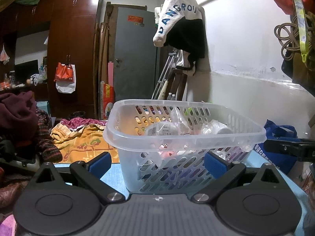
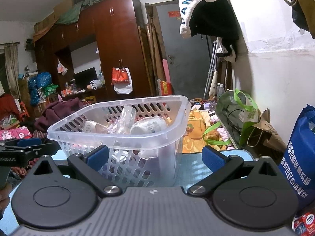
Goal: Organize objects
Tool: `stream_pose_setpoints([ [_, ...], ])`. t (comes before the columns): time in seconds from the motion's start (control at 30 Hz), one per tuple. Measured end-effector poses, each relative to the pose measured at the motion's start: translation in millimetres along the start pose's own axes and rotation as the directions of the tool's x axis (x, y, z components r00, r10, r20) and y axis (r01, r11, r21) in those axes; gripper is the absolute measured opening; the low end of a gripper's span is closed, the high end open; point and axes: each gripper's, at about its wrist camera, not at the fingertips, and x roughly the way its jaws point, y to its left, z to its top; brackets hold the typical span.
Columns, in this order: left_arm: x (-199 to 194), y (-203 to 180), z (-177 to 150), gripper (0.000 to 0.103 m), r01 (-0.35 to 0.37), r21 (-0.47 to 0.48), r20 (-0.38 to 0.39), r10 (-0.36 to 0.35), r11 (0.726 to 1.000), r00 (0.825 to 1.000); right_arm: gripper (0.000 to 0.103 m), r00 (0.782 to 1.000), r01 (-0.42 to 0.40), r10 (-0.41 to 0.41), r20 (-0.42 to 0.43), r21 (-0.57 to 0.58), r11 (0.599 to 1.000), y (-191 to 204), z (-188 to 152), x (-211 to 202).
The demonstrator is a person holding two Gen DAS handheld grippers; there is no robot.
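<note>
On blue table point(image 1: 116, 174), clear basket point(image 1: 183, 137), both hand-held grippers spread, empty.

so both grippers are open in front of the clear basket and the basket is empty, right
Not quite. The basket is not empty: both wrist views show wrapped items inside, including a white roll. The rest holds: the left gripper and right gripper are open before it.

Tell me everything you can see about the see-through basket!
The basket is clear, whitish plastic with a smooth thick rim and rows of slots in its walls. It stands upright on a light blue surface, right in front of both grippers. Inside lie plastic-wrapped packets and a white roll-like item. Neither the left gripper nor the right gripper grips it; both are open.
</note>
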Motion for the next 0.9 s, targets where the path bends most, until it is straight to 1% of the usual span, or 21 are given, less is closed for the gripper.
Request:
stream_pose_setpoints([
  [0.53, -2.6, 1.9, 1.4, 0.101, -0.002, -0.011, 0.013, 0.002, 1.000, 1.000, 0.103, 1.000, 0.009, -0.009, -0.015, -0.015, 1.000, 2.3, -1.6, 3.2],
  [0.9, -0.8, 1.7, 1.0, 0.101, -0.011, -0.006, 0.005, 0.011, 1.000, 1.000, 0.103, 1.000, -0.002, 0.002, -0.008, -0.016, 1.000, 2.2, -3.0, 0.4],
])
